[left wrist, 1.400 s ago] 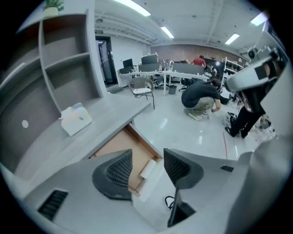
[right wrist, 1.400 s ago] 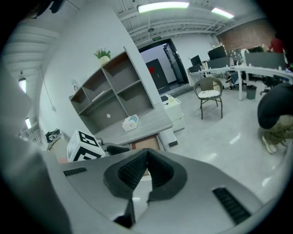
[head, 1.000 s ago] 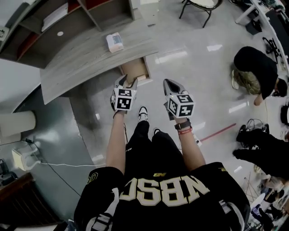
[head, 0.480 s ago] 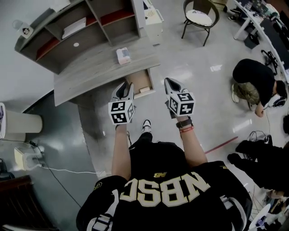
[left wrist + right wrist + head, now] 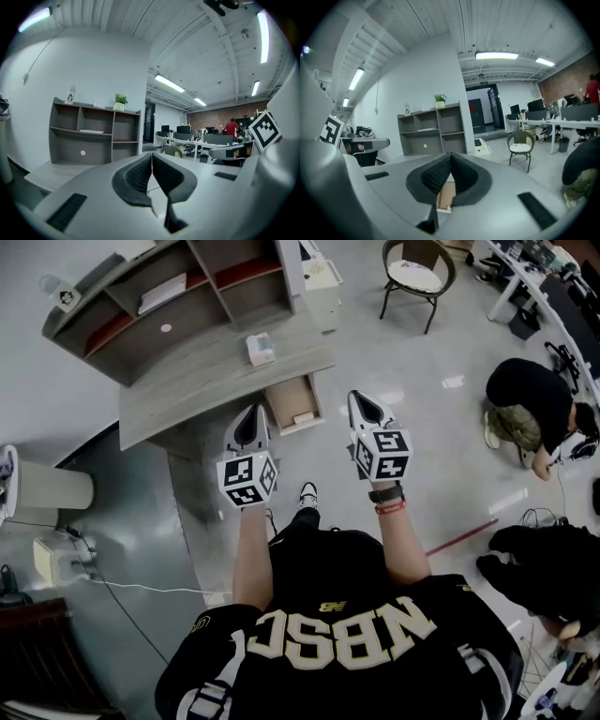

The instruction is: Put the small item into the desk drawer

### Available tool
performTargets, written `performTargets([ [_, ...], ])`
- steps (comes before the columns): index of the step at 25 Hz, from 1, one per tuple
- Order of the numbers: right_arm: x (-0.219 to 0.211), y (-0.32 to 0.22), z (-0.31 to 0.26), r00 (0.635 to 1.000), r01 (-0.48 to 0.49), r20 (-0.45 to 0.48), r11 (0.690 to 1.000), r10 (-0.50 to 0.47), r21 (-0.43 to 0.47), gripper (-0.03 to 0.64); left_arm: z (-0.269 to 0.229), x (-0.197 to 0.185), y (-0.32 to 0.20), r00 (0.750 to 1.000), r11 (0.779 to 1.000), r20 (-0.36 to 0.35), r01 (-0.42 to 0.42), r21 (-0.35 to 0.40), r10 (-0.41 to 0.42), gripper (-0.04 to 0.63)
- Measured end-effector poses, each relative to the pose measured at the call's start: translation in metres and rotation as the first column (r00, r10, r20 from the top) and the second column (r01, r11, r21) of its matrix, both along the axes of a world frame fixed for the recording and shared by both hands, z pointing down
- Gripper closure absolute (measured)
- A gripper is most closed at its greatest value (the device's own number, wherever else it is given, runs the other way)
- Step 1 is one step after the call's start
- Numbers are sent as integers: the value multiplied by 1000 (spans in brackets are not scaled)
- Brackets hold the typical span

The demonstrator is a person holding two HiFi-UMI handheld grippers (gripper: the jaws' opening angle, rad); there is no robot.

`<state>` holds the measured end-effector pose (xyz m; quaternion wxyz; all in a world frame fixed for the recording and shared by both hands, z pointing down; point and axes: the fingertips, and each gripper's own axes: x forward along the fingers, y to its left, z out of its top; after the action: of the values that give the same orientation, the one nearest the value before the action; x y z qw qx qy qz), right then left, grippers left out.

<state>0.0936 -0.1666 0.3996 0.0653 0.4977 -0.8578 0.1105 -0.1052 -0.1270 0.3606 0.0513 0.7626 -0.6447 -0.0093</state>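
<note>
A small white box lies on the wood-grain desk top. Just under the desk's front edge, the drawer stands pulled out, and its wooden floor shows bare. My left gripper hovers in front of the desk, left of the drawer, its jaws shut with nothing between them. The pads press together at the tip in the left gripper view. My right gripper is held to the right of the drawer, also shut and empty. Below its closed pads the drawer shows.
A grey shelf unit stands behind the desk. A chair is at the back. A person in black crouches at the right, and another sits lower right. A white cylinder and a cable are on the floor at left.
The left gripper's jaws have closed from wide open. Both grippers have drawn back from the drawer and sit lower in the head view.
</note>
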Motion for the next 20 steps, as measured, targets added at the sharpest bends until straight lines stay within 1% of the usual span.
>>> performTargets([
  [3,4,13,-6,1000,-11,-12,1000,11,25,611,-5,5,12,1000,1000,6,-5,14,5,580],
  [11,16,45,-22,1000,-14,17,998,13,53,611,-2,15,42,1000,1000,-6,4,6,-4,580],
  [16,16,56,-16,999,14,31,999,-15,39,611,15,20,60,1000,999,-4,25,-27,-26,580],
  [18,9,57,-12,999,31,40,999,-33,32,611,25,13,66,999,998,-5,50,-48,-51,580],
  [20,-2,56,-6,997,31,71,999,-32,21,611,40,3,71,998,994,11,63,-84,-63,580],
])
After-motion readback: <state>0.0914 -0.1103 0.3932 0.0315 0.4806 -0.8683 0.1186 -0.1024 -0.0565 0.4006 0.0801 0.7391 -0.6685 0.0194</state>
